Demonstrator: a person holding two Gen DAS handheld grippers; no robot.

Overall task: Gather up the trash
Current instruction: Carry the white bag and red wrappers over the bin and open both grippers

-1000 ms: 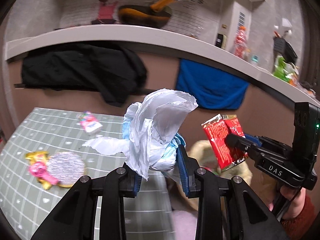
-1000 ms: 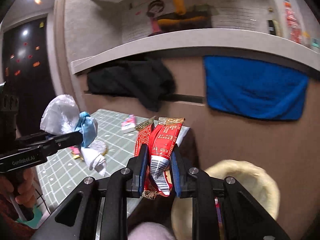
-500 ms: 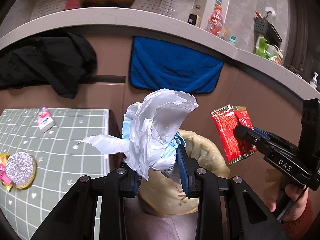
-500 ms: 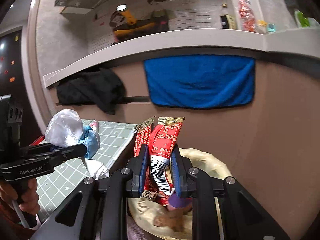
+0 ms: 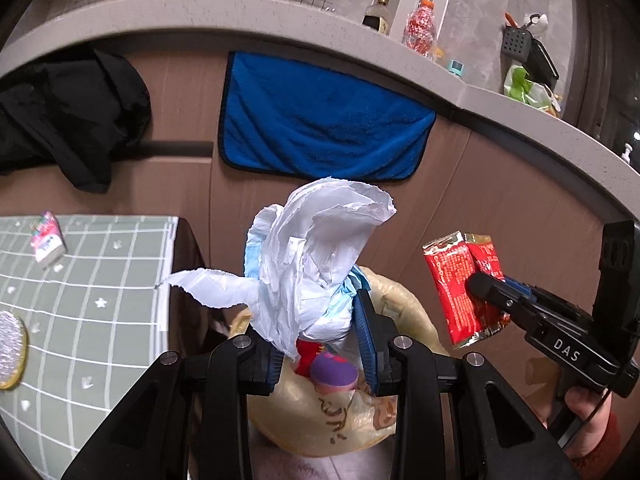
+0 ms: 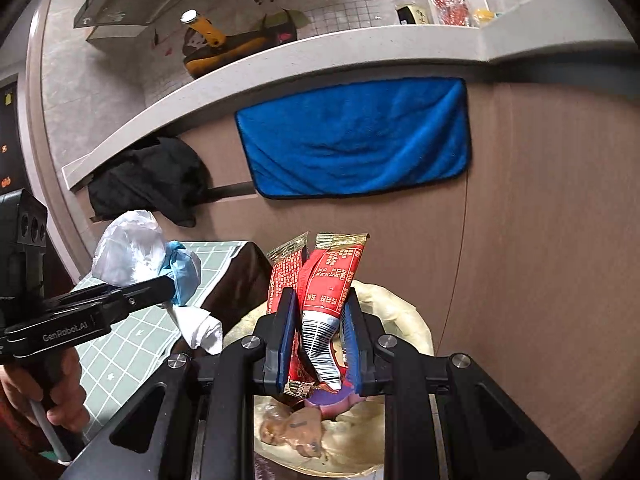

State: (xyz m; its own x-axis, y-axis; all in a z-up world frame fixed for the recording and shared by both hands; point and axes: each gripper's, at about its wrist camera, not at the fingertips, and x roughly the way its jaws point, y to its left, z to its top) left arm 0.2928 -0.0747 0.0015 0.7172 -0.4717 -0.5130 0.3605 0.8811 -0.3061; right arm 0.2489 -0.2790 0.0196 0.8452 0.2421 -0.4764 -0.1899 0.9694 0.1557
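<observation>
My left gripper (image 5: 320,332) is shut on a wad of white and light-blue crumpled paper (image 5: 316,256) and holds it above the bin's left rim. The wad also shows in the right wrist view (image 6: 148,256). My right gripper (image 6: 320,340) is shut on red snack wrappers (image 6: 324,280) and holds them over the bin; they also show in the left wrist view (image 5: 464,284). The bin, lined with a yellowish bag (image 5: 404,312) (image 6: 400,312), stands on the floor below both grippers and holds purple, red and brown trash (image 6: 296,428).
A table with a green checked cloth (image 5: 92,292) stands left of the bin, with a pink packet (image 5: 48,240) and a silver scrubber (image 5: 10,348) on it. A brown cabinet front with a blue towel (image 5: 320,120) and a black garment (image 5: 68,112) rises behind.
Both grippers have moved right from over the table to above the bin, still holding their loads. The bin's inside with its trash has come into view.
</observation>
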